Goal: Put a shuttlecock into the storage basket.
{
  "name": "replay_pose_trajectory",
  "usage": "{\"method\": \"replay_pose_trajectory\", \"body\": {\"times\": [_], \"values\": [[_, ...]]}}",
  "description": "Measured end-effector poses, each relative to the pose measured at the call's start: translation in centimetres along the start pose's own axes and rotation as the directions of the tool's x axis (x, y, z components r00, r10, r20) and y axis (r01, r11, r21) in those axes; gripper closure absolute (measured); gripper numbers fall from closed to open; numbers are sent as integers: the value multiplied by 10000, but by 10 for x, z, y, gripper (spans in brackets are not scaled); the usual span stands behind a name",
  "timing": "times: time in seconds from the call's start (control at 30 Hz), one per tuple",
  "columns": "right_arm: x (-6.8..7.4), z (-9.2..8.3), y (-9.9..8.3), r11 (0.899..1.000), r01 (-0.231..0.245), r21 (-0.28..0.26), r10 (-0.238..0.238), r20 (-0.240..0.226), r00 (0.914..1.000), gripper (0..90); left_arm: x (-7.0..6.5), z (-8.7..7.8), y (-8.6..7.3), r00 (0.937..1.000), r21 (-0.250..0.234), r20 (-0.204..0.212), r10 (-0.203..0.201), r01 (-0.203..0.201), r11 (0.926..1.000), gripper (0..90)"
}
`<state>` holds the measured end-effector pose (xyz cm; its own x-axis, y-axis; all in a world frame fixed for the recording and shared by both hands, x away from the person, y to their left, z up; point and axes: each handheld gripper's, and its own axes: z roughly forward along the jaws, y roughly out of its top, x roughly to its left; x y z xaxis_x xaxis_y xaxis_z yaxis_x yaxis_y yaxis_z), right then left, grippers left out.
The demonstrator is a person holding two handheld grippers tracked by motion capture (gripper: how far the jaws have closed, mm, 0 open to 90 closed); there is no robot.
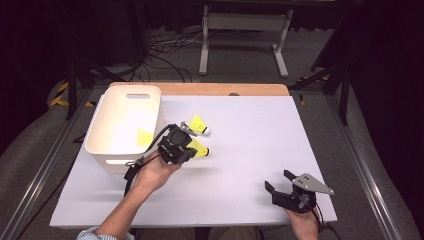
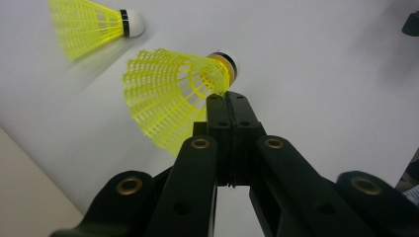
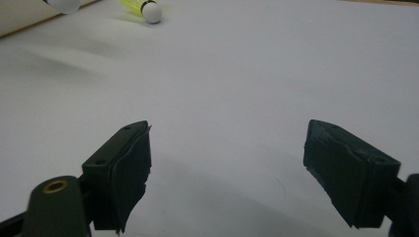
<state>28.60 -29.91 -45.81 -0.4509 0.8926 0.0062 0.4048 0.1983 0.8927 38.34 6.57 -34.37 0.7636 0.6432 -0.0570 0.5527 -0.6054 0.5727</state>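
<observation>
My left gripper [image 2: 228,98] pinches the nearer shuttlecock's [image 2: 173,94] skirt edge, just beside the white bin [image 1: 125,125]. My right gripper [image 3: 227,173] gapes empty, far from the bin.

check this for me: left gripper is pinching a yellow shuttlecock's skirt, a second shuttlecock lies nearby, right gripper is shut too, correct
Not quite. The right gripper is open, jaws wide apart over bare table in the right gripper view. The left gripper does pinch the yellow shuttlecock, with a second shuttlecock nearby.

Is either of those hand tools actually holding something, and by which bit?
The left tool pinches a yellow shuttlecock by its mesh skirt, near the cork. The right tool holds nothing.
</observation>
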Motion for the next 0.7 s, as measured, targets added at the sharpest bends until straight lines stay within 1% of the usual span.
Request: {"method": "replay_pose_trajectory", "body": {"times": [0.03,0.27,0.3,0.33,0.37,0.4,0.43,0.5,0.7], "values": [[0,0,0,10000,-4,-1,4,-1,10000,189,-1,-2,0,10000,-55,-11,-56,56,10000,900],[0,0,0,10000,8,-8,-8,6,10000,189,0,-12,-1,10000,-153,-2,-79,79,9999,900],[0,0,0,10000,3,-9,-3,-1,10000,189,1,-14,-1,10000,-152,14,-49,49,9999,900],[0,0,0,10000,-2,-3,2,0,10000,189,1,-15,-1,9999,-183,18,-106,106,9998,900],[0,0,0,10000,5,8,-5,8,10000,189,2,-19,-1,10000,-194,18,-49,49,9998,900],[0,0,0,10000,13,8,-13,10,10000,189,2,-20,-1,10000,-240,-5,-98,98,9997,900],[0,0,0,10000,13,8,-13,10,10000,189,2,-20,-1,10000,-240,-5,-98,98,9997,900],[0,0,0,10000,11,1,-11,0,10000,189,3,-25,0,10000,-234,-38,-45,44,9997,900],[0,0,0,10000,8,11,-8,14,10000,189,6,-31,1,10000,-319,-13,-98,98,9994,900]]}}
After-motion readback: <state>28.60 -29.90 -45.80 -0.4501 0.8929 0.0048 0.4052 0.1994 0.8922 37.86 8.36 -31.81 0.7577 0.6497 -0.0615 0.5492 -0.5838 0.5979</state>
